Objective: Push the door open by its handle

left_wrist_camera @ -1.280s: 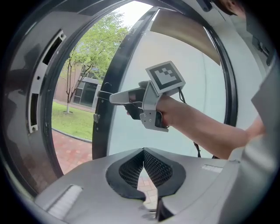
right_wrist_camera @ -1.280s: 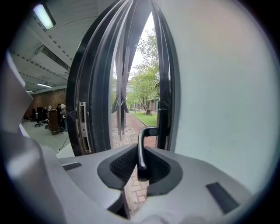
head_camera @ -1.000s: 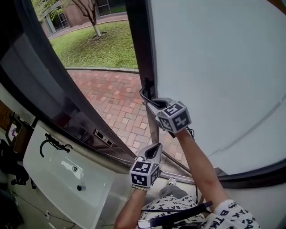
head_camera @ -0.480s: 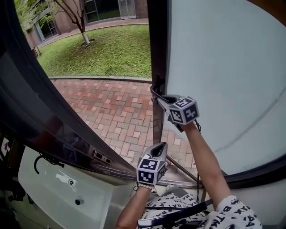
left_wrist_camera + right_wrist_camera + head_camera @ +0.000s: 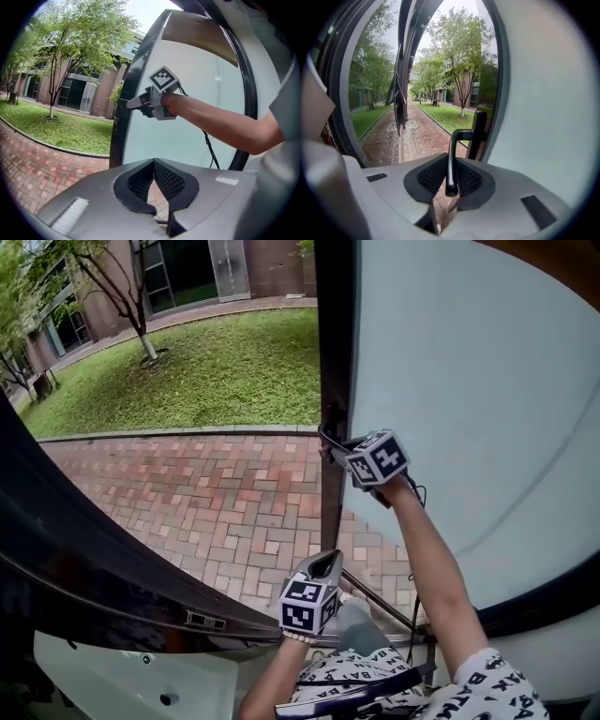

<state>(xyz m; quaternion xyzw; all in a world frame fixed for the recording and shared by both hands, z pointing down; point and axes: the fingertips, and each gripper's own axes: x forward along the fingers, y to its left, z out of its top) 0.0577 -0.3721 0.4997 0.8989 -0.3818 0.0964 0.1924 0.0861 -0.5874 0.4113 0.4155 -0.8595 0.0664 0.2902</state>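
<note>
The door [image 5: 450, 381] has a frosted pale panel in a dark frame and stands swung outward. Its black lever handle [image 5: 451, 154] runs between the pads of my right gripper [image 5: 449, 180], which is shut on it. In the head view the right gripper [image 5: 339, 451] sits at the door's edge on the handle [image 5: 326, 437], arm stretched forward. My left gripper [image 5: 326, 561] hangs lower, near the threshold, shut with nothing in it. In the left gripper view its fingertips [image 5: 153, 161] meet, and the right gripper [image 5: 136, 102] shows ahead at the door edge.
Outside lie a red brick path [image 5: 216, 493] and a lawn [image 5: 206, 362] with trees. A dark curved window frame [image 5: 84, 559] crosses the left side. A white ledge [image 5: 122, 681] sits at the bottom left. A thin metal bar [image 5: 380, 592] runs low by the doorway.
The door has swung further outward with my right gripper on its handle. More of the brick path and lawn shows. The left gripper has stayed low near the threshold.
</note>
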